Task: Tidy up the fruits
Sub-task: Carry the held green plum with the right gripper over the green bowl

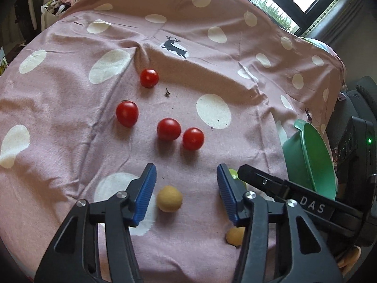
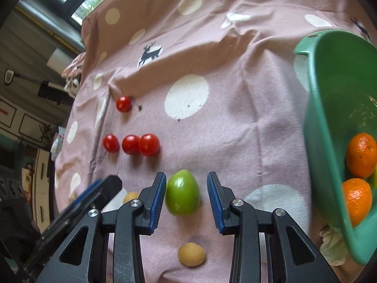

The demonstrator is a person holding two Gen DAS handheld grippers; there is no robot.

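Left hand-held gripper jaws apart around a small round tan fruit, untouched, right hand-held gripper jaws apart flanking a smooth green fruit on the pink spotted cloth, pads not gripping it

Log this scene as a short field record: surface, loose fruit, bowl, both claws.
surface: pink spotted cloth
loose fruit: four red tomatoes, two tan fruits, one green fruit
bowl: green bowl, oranges inside
left claw: open, one of the tan fruits between its fingers, untouched
right claw: green fruit between its fingers; grip unclear
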